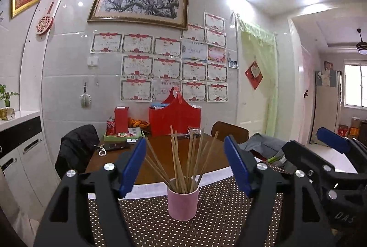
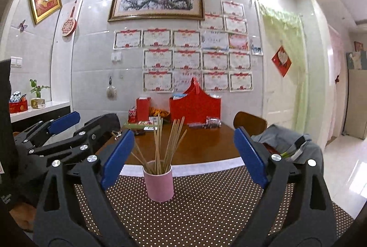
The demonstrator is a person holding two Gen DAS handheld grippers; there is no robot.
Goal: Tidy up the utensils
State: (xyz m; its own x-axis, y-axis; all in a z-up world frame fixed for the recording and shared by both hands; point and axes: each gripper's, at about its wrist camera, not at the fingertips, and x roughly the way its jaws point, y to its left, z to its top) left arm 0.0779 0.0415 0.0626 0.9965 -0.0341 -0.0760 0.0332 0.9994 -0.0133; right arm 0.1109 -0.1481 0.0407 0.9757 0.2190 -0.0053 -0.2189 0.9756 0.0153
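Your pink cup (image 1: 183, 203) holds upright chopsticks (image 1: 183, 157); left gripper (image 1: 185, 165) and right gripper (image 2: 183, 156) stand wide, empty.

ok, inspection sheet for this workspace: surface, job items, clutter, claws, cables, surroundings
surface: brown dotted mat on a wooden table.
job's things: pink cup upright on the mat, chopsticks fanned out inside it.
clutter: red bag, red box, cola can and a green tray at the table's far end.
grippers: left claw open, empty; right claw open, empty; the cup stands ahead of both.
cables: nothing seen.
surroundings: tiled wall with certificates and a framed painting; chairs draped with clothes.
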